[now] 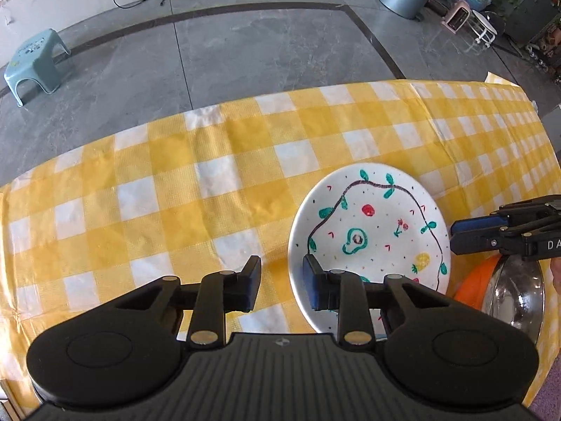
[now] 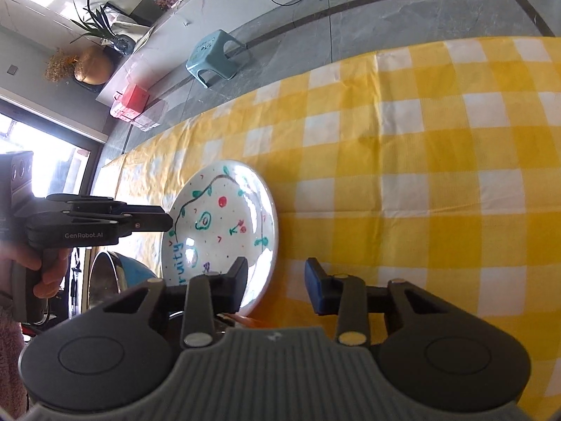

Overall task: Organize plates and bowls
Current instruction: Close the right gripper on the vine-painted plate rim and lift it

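A white plate (image 1: 368, 235) painted with fruit and a vine lies flat on the yellow checked tablecloth (image 1: 175, 193). It also shows in the right wrist view (image 2: 224, 224). My left gripper (image 1: 282, 286) is open and empty, its right finger over the plate's near-left rim. My right gripper (image 2: 276, 282) is open and empty, its left finger over the plate's near-right rim. A steel bowl (image 1: 519, 301) sits in an orange bowl (image 1: 473, 287) to the right of the plate. A steel bowl (image 2: 103, 280) in a blue bowl (image 2: 135, 275) sits on the plate's other side.
The table's far edge (image 1: 245, 101) drops to a grey tiled floor. A pale green stool (image 1: 33, 63) stands on the floor beyond the table. The cloth (image 2: 438, 175) stretches to the right of the plate. A person's hand (image 2: 45, 273) holds the left gripper's handle.
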`<control>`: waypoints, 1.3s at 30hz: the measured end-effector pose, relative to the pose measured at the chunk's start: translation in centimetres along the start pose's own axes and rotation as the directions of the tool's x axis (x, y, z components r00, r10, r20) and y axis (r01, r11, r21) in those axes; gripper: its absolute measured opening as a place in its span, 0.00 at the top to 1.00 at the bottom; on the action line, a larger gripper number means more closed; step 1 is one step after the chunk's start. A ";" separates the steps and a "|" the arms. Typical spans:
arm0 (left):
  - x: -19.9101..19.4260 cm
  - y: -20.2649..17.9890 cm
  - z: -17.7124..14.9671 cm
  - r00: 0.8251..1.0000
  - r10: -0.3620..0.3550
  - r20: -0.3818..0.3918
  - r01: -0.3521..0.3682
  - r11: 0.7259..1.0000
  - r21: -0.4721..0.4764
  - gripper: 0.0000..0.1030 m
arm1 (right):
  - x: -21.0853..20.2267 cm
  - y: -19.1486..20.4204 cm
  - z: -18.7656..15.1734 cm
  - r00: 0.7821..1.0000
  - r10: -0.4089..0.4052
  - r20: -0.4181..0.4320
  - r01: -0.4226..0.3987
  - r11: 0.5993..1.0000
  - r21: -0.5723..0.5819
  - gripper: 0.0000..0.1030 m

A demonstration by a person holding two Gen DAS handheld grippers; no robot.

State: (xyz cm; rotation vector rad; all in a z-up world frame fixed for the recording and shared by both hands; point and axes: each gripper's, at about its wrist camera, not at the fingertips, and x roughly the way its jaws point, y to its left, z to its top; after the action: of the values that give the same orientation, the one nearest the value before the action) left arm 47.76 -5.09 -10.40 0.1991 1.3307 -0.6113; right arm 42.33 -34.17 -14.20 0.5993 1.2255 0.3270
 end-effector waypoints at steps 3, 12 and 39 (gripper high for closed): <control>0.3 0.3 0.1 0.999 -0.044 -0.012 0.043 0.999 -0.015 0.69 | 0.2 -0.3 0.3 1.000 0.020 -0.004 -0.020 1.000 0.008 0.71; 0.9 0.4 0.7 0.996 -0.086 -0.011 0.085 0.994 -0.068 0.82 | 0.8 -1.2 0.5 0.996 0.086 -0.013 -0.085 0.994 0.067 0.90; 0.8 -2.4 1.5 0.996 0.002 0.094 0.008 0.994 -0.106 0.82 | -0.1 -1.9 0.7 0.985 0.017 0.171 -0.035 0.994 0.101 0.94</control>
State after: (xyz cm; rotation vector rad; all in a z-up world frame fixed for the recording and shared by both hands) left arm 47.86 -8.08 -10.26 0.0802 1.2686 -0.5443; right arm 42.75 -35.91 -15.07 0.7185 1.0758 0.2299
